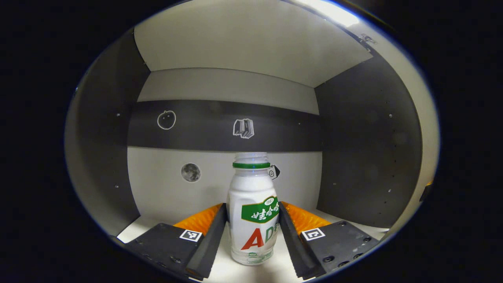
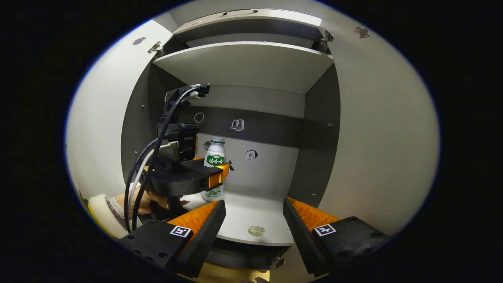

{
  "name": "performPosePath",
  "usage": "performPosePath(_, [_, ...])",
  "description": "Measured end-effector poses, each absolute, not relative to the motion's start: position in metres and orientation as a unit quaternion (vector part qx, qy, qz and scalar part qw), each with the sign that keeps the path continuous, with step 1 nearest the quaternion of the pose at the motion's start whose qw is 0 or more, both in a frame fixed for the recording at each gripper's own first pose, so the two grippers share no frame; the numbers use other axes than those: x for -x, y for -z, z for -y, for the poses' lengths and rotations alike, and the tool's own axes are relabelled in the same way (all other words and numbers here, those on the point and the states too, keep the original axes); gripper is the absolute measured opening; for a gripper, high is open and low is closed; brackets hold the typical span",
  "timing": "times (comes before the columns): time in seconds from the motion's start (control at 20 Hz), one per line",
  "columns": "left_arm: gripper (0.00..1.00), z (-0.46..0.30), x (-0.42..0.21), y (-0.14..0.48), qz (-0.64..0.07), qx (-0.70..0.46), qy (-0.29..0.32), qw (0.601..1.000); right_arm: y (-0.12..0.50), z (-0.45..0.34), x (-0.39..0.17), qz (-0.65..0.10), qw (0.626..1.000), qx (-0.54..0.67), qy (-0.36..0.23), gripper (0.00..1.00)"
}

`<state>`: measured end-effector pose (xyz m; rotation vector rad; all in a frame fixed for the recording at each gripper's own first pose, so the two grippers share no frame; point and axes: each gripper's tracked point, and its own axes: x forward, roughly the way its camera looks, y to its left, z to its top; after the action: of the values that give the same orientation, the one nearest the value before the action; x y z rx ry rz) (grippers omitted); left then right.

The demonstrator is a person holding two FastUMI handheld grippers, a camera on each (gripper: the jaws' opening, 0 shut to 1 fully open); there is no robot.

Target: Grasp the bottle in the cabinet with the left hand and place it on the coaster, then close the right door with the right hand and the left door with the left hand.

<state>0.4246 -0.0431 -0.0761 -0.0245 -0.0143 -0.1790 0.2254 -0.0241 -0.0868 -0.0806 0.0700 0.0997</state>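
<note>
- The left gripper (image 1: pixel 252 232) has its fingers against both sides of the bottle (image 1: pixel 253 212), closed on it.
- The right gripper (image 2: pixel 253 224) hangs wide open in front of the cabinet (image 2: pixel 314 157), holding nothing.
- The bottle stands upright on the cabinet's lower shelf (image 2: pixel 251 214), cap up, near the back wall.
- Both doors stand open; the right door (image 2: pixel 377 137) is beside the cabinet.

Cabinet (image 2: pixel 314 129) front stands open, both doors swung wide. Shelf floor (image 2: pixel 251 216) right of the bottle (image 2: pixel 215 157) lies free. Left gripper (image 2: pixel 214 177) and its cables (image 2: pixel 157 157) block the left side.
</note>
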Motion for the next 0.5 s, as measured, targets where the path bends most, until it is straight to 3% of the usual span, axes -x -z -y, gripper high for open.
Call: performPosePath(0.5, [0.78,0.031,-0.329,0.023,0.02,0.063,0.088,0.994,0.035,0.01,-0.159,0.021,0.997,0.042,-0.068,0.96])
